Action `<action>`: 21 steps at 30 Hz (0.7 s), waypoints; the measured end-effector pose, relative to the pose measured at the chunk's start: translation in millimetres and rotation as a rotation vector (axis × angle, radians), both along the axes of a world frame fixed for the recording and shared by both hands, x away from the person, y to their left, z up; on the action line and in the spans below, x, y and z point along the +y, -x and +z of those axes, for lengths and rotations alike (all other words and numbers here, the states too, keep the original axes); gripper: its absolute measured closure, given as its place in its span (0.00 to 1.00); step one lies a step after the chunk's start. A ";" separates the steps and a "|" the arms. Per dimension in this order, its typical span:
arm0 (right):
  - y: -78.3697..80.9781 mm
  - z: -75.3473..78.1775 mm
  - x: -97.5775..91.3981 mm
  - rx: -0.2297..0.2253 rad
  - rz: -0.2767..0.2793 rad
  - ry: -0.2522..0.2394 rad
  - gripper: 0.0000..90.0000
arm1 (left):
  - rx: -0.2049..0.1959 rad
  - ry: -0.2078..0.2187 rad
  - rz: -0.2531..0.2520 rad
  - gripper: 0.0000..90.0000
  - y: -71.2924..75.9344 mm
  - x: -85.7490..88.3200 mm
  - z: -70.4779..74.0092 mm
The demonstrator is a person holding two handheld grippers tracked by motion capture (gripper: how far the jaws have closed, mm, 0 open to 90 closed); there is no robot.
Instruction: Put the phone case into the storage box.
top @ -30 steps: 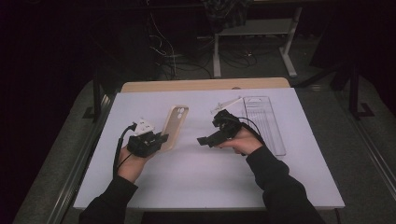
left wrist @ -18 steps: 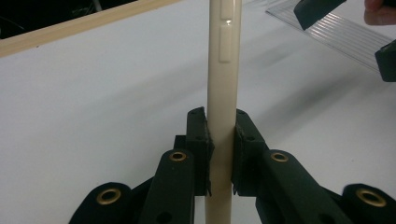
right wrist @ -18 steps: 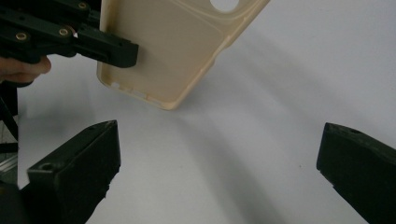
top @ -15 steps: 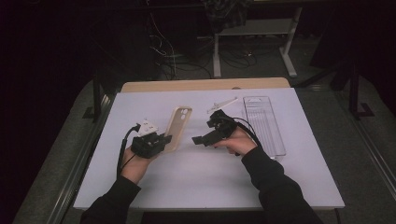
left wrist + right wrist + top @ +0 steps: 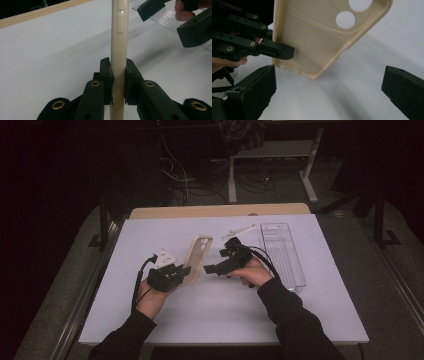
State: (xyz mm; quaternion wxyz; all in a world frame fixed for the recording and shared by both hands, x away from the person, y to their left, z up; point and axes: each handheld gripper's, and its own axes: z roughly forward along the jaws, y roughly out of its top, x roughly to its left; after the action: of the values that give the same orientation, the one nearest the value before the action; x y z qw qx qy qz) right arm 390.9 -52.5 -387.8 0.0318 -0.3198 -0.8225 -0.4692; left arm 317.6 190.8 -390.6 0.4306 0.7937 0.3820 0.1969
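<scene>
- High view: the left gripper (image 5: 186, 272) holds a cream phone case (image 5: 198, 257) by its lower edge, lifted off the white table (image 5: 150, 235) and leaning away from the person, camera cut-outs at the far end.
- Left gripper view: the two black pads press on either side of the case's thin edge, pinching it firmly (the case (image 5: 119, 37) stands up between them like a narrow post, side-button bumps showing near the top).
- Right gripper view: the case's hollow inner face (image 5: 317, 37) shows, with two round holes toward the upper right; the left gripper's jaw (image 5: 274, 50) clamps its lower left corner.
- The right gripper (image 5: 210, 269) sits just beside the case, jaws spread wide and gripping nothing; in its own view the two jaws stand far apart at the bottom corners, with the case's lower end above the gap between them.
- A clear plastic tray (image 5: 282, 252) lies on the table to the right, behind the right hand (image 5: 250, 272).
- A small white piece (image 5: 239, 230) lies just left of the tray's far end.
</scene>
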 end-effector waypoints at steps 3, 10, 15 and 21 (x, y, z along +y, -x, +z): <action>0.0 -0.5 0.8 -0.002 0.002 -0.007 0.00 | -0.002 0.001 0.000 0.89 1.0 -3.2 -0.3; 0.2 0.0 2.4 0.006 -0.005 -0.028 0.00 | -0.015 0.002 0.001 0.89 3.8 -10.0 -0.6; 0.2 1.0 2.6 0.022 -0.016 -0.047 0.00 | -0.023 0.007 -0.001 0.89 5.9 -16.4 -2.1; -0.5 -0.1 3.0 0.032 -0.032 -0.073 0.00 | -0.023 0.004 -0.004 0.89 6.6 -18.5 -1.9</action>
State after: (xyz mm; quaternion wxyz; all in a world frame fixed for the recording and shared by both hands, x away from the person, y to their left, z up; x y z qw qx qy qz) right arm 391.4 -49.5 -387.9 0.0492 -0.3389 -0.7991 -0.4941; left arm 311.0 172.4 -392.5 0.4367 0.7913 0.3759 0.2045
